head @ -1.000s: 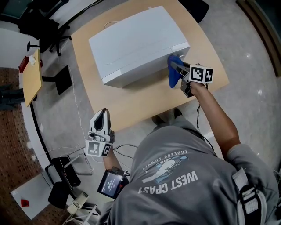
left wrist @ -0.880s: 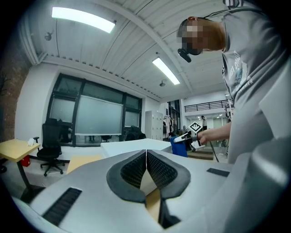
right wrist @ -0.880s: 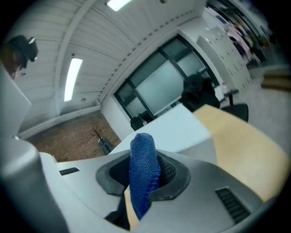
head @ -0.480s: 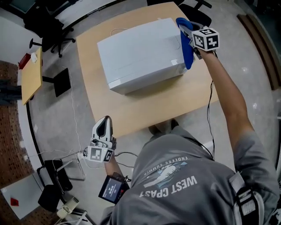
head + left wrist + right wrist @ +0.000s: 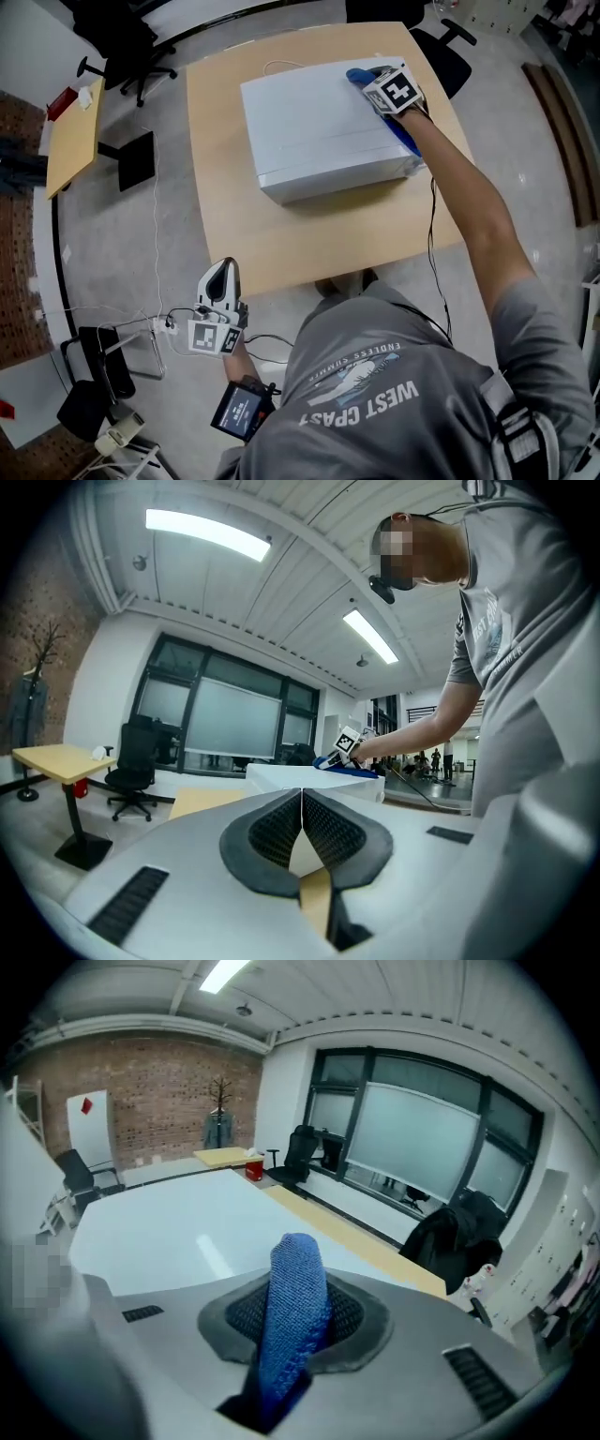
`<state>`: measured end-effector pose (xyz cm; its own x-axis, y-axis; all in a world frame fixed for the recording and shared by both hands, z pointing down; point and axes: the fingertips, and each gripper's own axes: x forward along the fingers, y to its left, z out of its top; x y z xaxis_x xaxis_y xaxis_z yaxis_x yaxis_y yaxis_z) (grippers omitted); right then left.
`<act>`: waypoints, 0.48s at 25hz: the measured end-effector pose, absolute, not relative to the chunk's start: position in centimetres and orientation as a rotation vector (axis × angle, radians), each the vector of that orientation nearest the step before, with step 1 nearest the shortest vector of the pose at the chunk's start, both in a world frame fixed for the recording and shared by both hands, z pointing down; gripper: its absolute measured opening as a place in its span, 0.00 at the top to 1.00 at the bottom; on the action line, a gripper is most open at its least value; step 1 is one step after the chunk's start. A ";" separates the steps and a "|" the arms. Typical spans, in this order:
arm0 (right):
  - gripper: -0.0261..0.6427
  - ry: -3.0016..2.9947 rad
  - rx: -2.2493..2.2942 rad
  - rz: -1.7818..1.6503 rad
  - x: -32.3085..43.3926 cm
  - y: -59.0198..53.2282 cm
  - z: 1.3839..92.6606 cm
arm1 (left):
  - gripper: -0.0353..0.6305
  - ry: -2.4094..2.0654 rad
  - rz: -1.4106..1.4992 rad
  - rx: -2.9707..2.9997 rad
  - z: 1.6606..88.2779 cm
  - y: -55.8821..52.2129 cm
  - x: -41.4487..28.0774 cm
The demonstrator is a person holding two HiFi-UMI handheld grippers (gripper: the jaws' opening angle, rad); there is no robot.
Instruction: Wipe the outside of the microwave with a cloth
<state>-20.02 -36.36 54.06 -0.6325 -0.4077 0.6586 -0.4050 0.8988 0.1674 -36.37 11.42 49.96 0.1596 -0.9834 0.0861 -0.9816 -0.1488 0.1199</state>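
Right gripper (image 5: pixel 367 79) carried the blue woven cloth (image 5: pixel 406 141) from the front right corner of the white box-shaped microwave (image 5: pixel 319 131) up onto its top.
A second ago the cloth hung at the front right corner, gripper low beside it. Half a second ago it was flat against the right side wall, further back. Now the gripper sits over the top near the back right corner, wrist rolled so the marker cube (image 5: pixel 395 91) faces up; cloth lies on the top and trails over the right edge.
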 end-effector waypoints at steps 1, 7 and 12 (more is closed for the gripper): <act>0.83 -2.327 0.543 -0.014 -22.4 -35.2 53.9 | 0.91 -1.951 -0.027 2.271 49.9 11.6 -36.8; 0.83 -2.468 0.277 -0.042 -38.6 -26.1 52.3 | 0.91 -1.981 -0.056 2.255 49.8 12.2 -39.0; 0.83 -2.461 0.006 -0.113 -48.4 -16.9 52.7 | 0.91 -2.018 -0.063 2.227 49.7 13.0 -40.6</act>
